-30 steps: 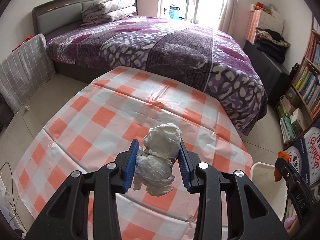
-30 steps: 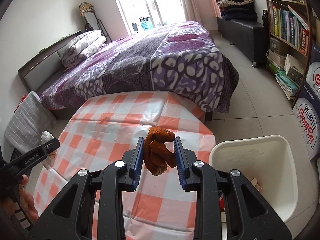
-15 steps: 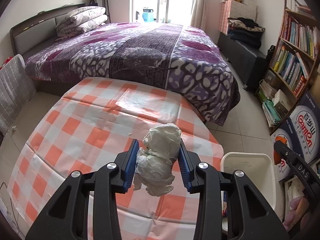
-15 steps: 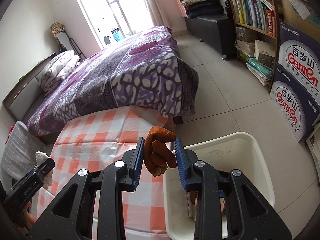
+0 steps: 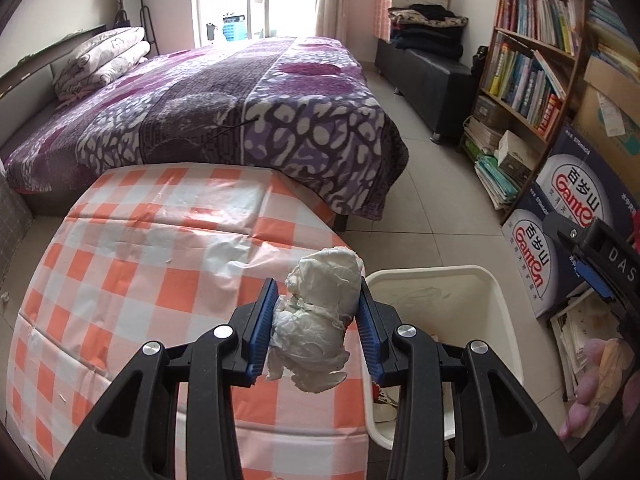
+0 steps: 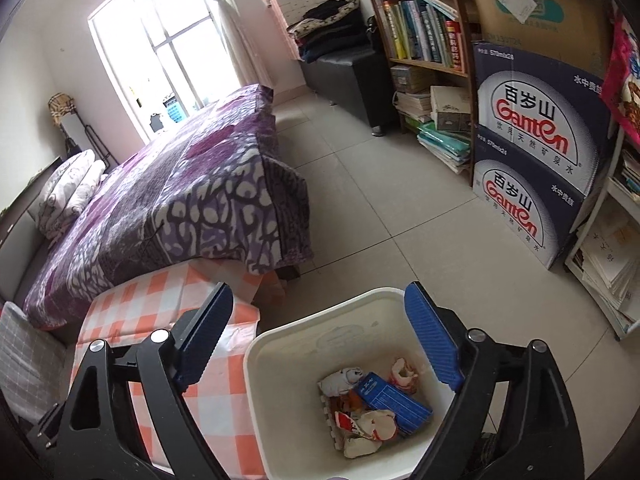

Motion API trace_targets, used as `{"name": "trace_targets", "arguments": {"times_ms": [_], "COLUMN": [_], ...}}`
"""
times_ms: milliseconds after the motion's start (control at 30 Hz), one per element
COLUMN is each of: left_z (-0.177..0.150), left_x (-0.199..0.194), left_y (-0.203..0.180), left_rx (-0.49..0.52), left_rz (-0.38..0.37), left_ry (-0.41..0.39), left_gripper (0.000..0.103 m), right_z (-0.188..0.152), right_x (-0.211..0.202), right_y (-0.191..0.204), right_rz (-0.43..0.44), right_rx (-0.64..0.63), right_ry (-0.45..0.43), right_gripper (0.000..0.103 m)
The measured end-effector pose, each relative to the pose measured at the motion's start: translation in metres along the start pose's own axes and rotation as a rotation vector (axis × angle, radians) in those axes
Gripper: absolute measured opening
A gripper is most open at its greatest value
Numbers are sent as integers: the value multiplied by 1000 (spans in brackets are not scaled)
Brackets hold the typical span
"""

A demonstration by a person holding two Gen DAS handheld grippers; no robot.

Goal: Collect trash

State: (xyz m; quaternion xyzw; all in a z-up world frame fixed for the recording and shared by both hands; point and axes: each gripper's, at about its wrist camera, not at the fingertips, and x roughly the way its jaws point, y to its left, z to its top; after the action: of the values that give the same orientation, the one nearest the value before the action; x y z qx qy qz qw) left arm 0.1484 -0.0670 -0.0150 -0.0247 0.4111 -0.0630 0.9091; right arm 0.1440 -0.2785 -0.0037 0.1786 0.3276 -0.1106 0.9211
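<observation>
My left gripper [image 5: 316, 320] is shut on a crumpled white paper wad [image 5: 320, 320] and holds it above the table's right edge, just left of the white trash bin [image 5: 496, 292]. My right gripper [image 6: 320, 340] is open and empty, spread wide directly over the white trash bin [image 6: 260, 360]. Inside the bin lie several pieces of trash [image 6: 372, 404], among them a blue box and crumpled wrappers. The right gripper also shows at the right edge of the left wrist view [image 5: 592, 256].
The table with an orange-and-white checked cloth [image 5: 140, 280] stands left of the bin. A purple bed [image 5: 240, 112] lies behind it. A bookshelf [image 6: 424, 40] and stacked Ganten boxes [image 6: 532, 152] line the right wall, with tiled floor [image 6: 380, 208] between.
My right gripper moved right over the bin and opened; the orange-brown piece it held has left the jaws. My left gripper carried the paper wad right toward the bin.
</observation>
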Motion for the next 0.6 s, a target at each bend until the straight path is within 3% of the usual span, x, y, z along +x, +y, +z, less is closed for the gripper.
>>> {"name": "trace_targets", "arguments": {"times_ms": [400,500,600], "left_z": [-14,-20,-20], "left_x": [12,9,3], "left_y": [-67,-81,-84], "left_rx": [120,165,147], "left_rz": [-112,-143,-168], "left_ry": [35,3,-29], "left_gripper": [41,57,71], "right_z": [16,17,18], "right_x": [-7,-8,-9], "right_y": [-64,-72,-76], "right_rz": [-48,-62,-70], "right_rx": [136,149,154], "right_ry": [-17,-22,-25], "right_gripper": [91,91,92]}}
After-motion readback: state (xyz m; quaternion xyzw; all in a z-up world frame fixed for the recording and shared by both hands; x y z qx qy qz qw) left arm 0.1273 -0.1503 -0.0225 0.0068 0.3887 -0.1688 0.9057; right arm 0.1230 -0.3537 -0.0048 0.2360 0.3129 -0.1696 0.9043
